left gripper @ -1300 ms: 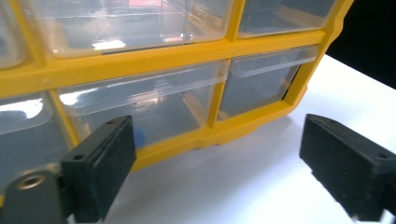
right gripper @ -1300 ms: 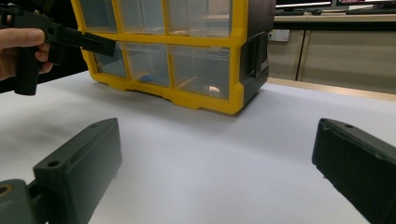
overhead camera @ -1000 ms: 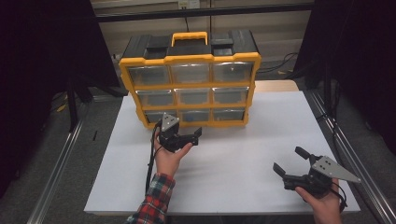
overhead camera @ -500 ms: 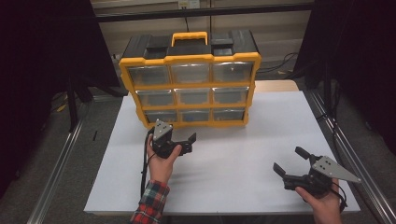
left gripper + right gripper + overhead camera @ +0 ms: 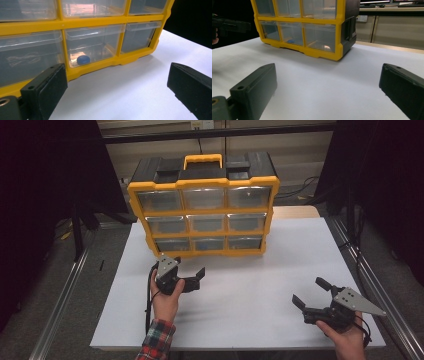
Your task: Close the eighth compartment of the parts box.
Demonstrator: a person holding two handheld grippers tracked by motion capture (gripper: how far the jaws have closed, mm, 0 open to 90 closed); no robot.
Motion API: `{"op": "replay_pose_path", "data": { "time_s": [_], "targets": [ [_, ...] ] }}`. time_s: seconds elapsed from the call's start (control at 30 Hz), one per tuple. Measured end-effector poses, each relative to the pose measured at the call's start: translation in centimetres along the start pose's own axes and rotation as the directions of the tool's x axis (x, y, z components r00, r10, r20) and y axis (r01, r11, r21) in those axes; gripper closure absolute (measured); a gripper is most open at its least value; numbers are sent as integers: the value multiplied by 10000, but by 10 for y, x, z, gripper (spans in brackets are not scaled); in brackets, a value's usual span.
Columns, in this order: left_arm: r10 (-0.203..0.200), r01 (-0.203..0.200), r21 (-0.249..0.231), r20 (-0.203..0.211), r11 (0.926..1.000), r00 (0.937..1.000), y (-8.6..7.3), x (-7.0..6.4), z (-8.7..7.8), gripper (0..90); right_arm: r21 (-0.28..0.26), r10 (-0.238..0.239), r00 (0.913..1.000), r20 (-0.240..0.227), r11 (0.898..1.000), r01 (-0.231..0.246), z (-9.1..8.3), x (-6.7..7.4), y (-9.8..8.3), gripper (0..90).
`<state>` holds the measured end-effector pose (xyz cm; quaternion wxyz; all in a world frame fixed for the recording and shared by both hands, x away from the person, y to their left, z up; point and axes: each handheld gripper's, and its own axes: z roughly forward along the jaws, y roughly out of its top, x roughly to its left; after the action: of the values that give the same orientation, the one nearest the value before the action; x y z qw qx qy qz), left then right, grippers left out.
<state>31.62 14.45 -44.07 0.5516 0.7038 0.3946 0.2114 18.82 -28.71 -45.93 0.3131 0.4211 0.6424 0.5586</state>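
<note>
1. Backing away from the yellow drawer organiser (image 5: 204, 205) at upper centre of the high view, the left hand-held gripper (image 5: 192, 279) now sits lower in the frame than a second ago, when it was close against the bottom row of drawers; its jaws stand wide with nothing between them.

2. Seen through the left gripper view, the bottom-middle drawer (image 5: 93, 45) is shut, and a small blue object (image 5: 83, 59) lies inside it near the front wall.

3. Resting at lower right of the high view, the right hand-held gripper (image 5: 312, 296) has not shifted over that second; its jaws are also wide and empty, well apart from the organiser.

4. Lying bare between the two tools, the white counter (image 5: 260, 285) carries nothing else.

5. Judging by the retreat, the left hand appears to be between steps: either a drawer has just been closed, or a fresh approach is being lined up. Opening the bottom-middle drawer to reach the blue object seems the likeliest work in hand.
</note>
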Motion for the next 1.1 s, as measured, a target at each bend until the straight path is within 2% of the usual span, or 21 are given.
{"op": "replay_pose_path", "data": {
  "time_s": [0.1,0.4,0.43,0.5,0.57,0.7,1.1],
  "targets": [
    [135,-135,22,-57,9999,9999,-2,2,-4,26,-28,-26,10000,-14,10000,26,0,0,0,10],
    [116,-116,10,97,9999,9999,-7,8,-13,26,-27,-39,10000,-50,10000,39,0,1,0,9],
    [104,-104,-2,15,9999,9999,-8,8,-14,26,-24,-50,10000,-48,10000,49,0,1,0,9],
    [112,-111,-46,170,9999,9998,-9,10,-16,26,-24,-50,10000,-39,10000,50,0,1,0,9],
    [31,-30,-64,104,10000,9999,-10,11,-18,26,-26,-49,10000,-43,10000,49,0,1,0,9],
    [158,-158,-11,66,9999,9999,-10,13,-21,25,-40,-45,10000,-65,10000,45,-1,0,0,9],
    [286,-284,-271,74,9992,9996,-13,20,-35,24,-78,-51,10000,-74,10000,51,0,0,0,9]
  ]
}}
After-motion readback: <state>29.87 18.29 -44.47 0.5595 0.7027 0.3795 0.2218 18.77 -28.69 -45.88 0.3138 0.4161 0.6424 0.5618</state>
